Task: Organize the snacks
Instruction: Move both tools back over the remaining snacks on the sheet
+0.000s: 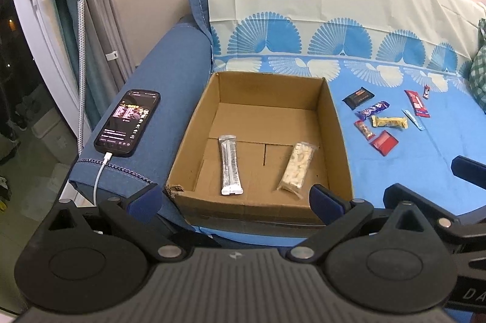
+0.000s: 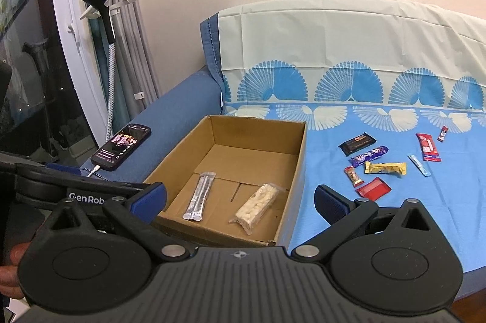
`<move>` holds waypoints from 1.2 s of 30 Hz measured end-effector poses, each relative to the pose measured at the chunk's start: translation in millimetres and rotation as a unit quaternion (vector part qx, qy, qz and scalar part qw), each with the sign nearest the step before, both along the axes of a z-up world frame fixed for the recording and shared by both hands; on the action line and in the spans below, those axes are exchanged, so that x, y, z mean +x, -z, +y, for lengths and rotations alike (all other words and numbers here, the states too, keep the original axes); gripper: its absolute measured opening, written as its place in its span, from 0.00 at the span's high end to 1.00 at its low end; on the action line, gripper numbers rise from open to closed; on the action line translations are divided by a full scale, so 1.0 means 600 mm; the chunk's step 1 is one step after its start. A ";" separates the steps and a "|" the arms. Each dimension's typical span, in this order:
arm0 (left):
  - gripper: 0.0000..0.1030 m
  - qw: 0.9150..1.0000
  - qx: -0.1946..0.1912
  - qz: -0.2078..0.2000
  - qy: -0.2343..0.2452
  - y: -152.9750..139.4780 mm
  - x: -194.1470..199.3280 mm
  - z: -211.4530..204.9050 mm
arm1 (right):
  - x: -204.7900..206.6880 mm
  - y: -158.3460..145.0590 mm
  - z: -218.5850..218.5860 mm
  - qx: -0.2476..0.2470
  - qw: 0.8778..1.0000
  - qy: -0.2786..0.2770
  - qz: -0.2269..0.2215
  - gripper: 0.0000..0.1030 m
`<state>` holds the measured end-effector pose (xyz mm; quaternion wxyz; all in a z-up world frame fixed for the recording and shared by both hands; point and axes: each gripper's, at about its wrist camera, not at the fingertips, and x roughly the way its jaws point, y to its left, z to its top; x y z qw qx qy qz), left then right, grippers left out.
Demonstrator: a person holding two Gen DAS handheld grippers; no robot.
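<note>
Evidently mid-task: two snacks in the cardboard box, eight more loose on the blue sofa cover to its right.

Both sets of tongs spread wide and empty, held back near the box's front edge: left tongs, right tongs. Nothing gripped by either.

Best way to do the next pick, judging from the layout:
- Go with the right tongs, nearer the loose pile.
- Start with the red packet, closest of the cluster and apart from its neighbours.
- Come down from above with the jaws across the narrow width, since flat wrappers on soft fabric give little edge to catch.
- Press lightly into the cover, close gently, avoid crushing.
- Lift clear of the box wall before moving left, then lay it flat beside the two already inside, on the bare cardboard behind them.

Counted:
- In the box, two: one silver stick pack, one pale puffed-rice bar in clear wrap.
- On the cover, eight: black bar, purple bar, yellow bar, small red-brown bar, the red packet, thin light-blue stick, long red bar, tiny red piece.
- One phone charging on the sofa arm, not part of the job.
</note>
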<state>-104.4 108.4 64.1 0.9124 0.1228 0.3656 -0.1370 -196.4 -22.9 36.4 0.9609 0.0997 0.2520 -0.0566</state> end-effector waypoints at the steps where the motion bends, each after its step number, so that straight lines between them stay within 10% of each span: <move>1: 0.00 1.000 0.001 0.000 0.000 0.000 -0.001 0.000 | -0.001 0.000 -0.001 0.001 1.000 0.000 0.000 0.01; 18: 0.00 0.997 0.033 0.059 0.034 0.020 0.053 -0.094 | 0.007 0.031 -0.089 0.008 0.999 0.036 0.000 0.01; 36: 0.00 0.974 0.081 0.094 0.191 0.115 0.236 -0.512 | 0.051 0.137 -0.542 0.036 0.961 0.268 0.053 0.01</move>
